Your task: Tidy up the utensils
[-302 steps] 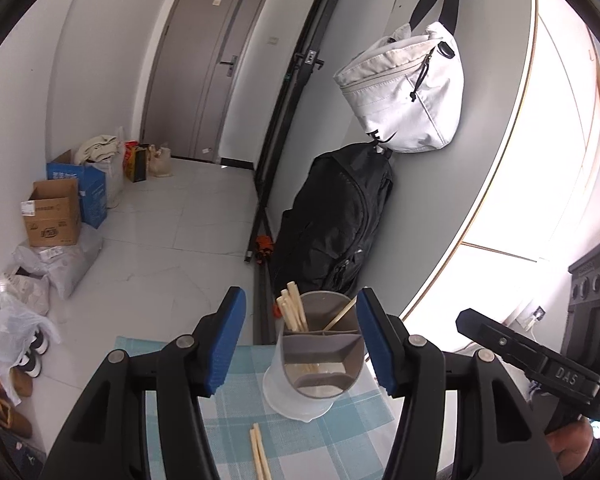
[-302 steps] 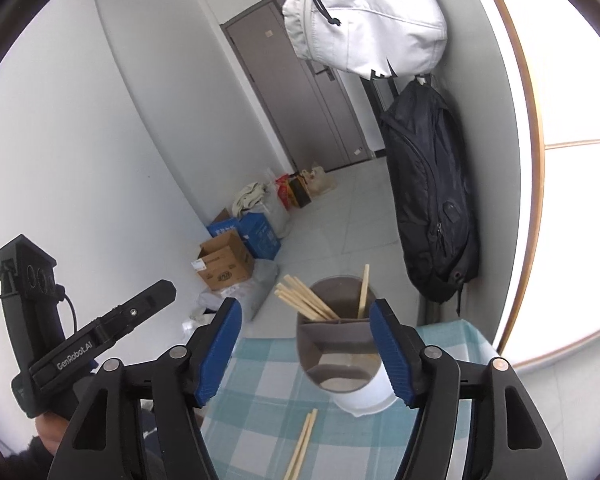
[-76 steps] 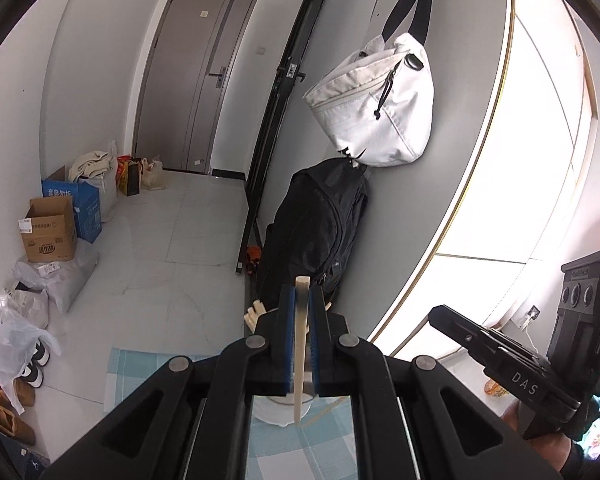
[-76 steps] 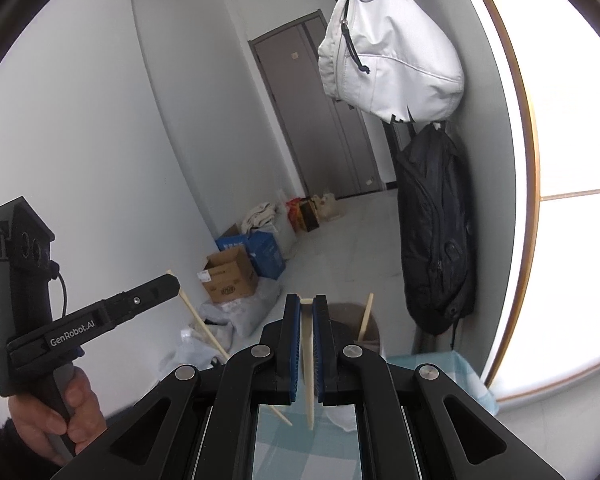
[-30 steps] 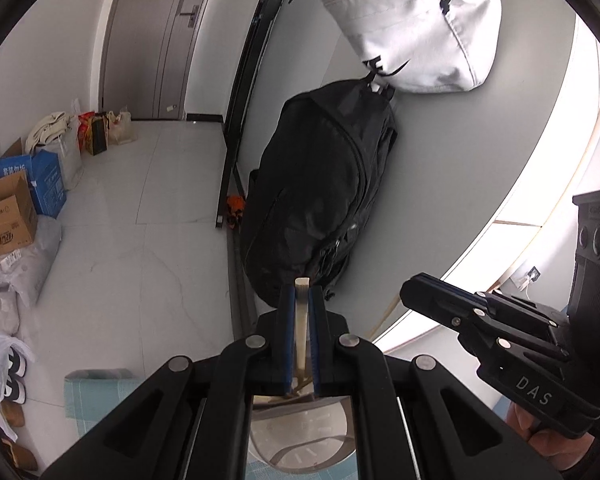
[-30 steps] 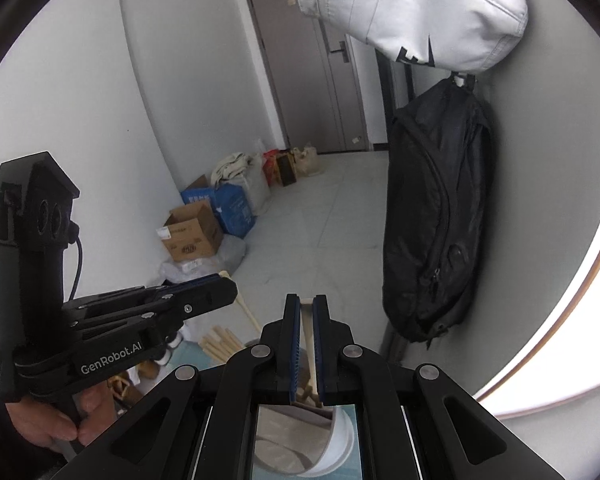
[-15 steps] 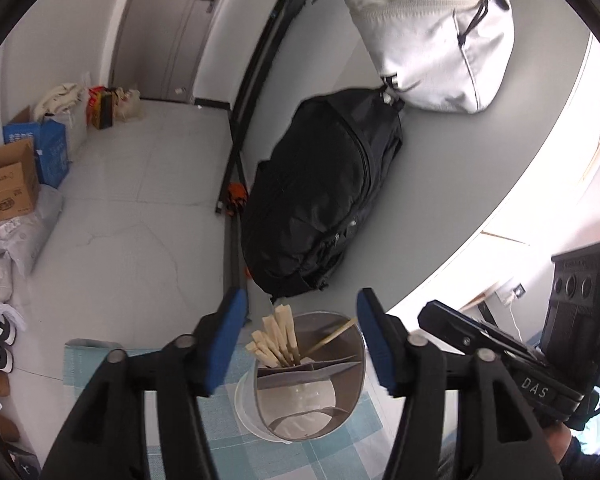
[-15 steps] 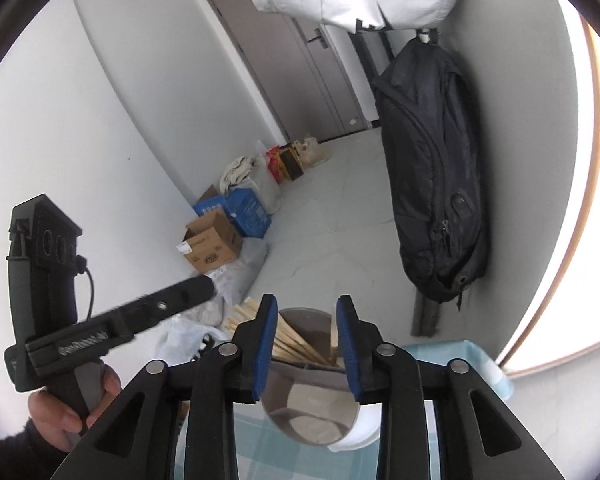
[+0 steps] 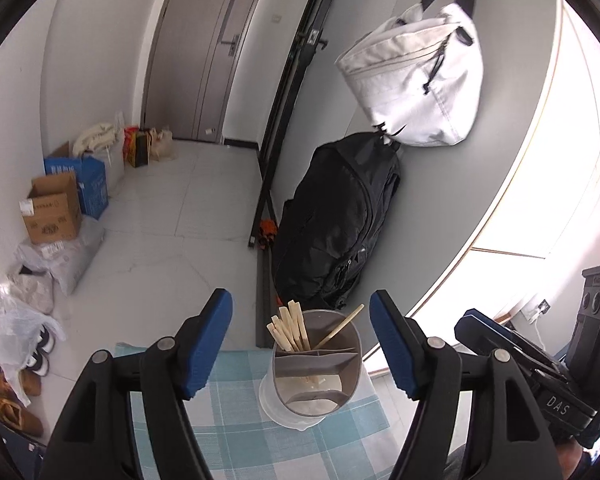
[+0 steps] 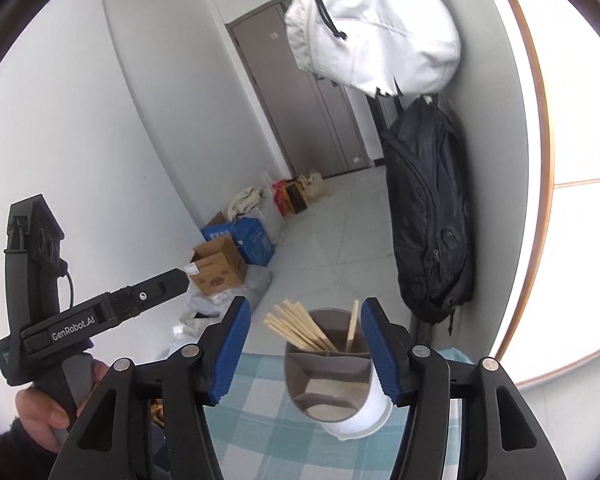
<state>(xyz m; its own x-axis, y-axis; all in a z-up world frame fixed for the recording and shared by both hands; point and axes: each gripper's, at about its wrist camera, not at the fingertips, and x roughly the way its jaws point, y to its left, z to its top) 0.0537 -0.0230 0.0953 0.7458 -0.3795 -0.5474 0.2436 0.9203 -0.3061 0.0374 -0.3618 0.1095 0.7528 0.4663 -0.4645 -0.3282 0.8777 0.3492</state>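
Above the grey divided utensil holder point(image 9: 316, 364) of wooden chopsticks point(image 9: 288, 326), left gripper point(image 9: 301, 346) and right gripper point(image 10: 305, 350) tilt downward, jaws opening, empty.

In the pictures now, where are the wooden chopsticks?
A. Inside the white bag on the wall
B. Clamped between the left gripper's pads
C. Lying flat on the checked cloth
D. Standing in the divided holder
D: the chopsticks stand in the rear compartments of the divided holder; nothing lies between either gripper's opening jaws.
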